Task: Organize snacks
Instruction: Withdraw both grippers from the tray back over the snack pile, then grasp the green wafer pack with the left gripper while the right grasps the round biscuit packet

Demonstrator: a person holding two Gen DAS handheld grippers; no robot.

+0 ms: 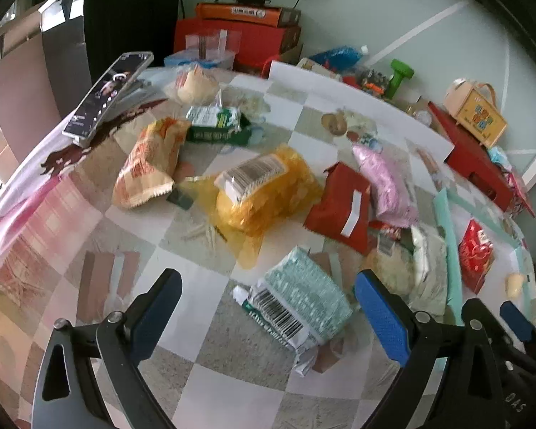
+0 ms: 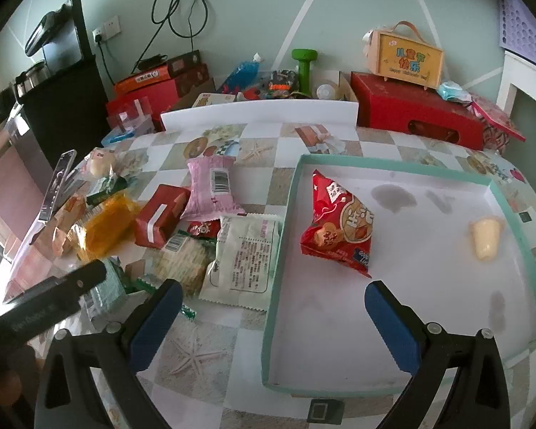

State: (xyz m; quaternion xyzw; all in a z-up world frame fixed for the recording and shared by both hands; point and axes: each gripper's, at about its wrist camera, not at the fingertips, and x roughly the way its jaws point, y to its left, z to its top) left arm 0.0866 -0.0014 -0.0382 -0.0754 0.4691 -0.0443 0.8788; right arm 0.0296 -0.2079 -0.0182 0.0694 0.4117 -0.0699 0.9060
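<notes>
Several snack packs lie on the checkered table. A teal-patterned pack (image 1: 303,302) lies between the fingers of my open, empty left gripper (image 1: 268,307). Beyond it lie a yellow bag (image 1: 268,189), an orange bag (image 1: 150,162), a red pack (image 1: 341,203) and a pink pack (image 1: 386,182). My right gripper (image 2: 271,312) is open and empty over the near left edge of a teal-rimmed white tray (image 2: 278,250). The tray holds a red snack bag (image 2: 343,225) and a small yellow jelly cup (image 2: 486,237). A white pack (image 2: 243,261) lies just left of the tray.
A phone on a stand (image 1: 107,96) stands at the table's left. A green box (image 1: 218,132) with packs sits behind the orange bag. Red boxes (image 2: 418,114), a wooden case (image 2: 407,57), a green dumbbell (image 2: 305,68) and a white board (image 2: 261,112) line the back edge.
</notes>
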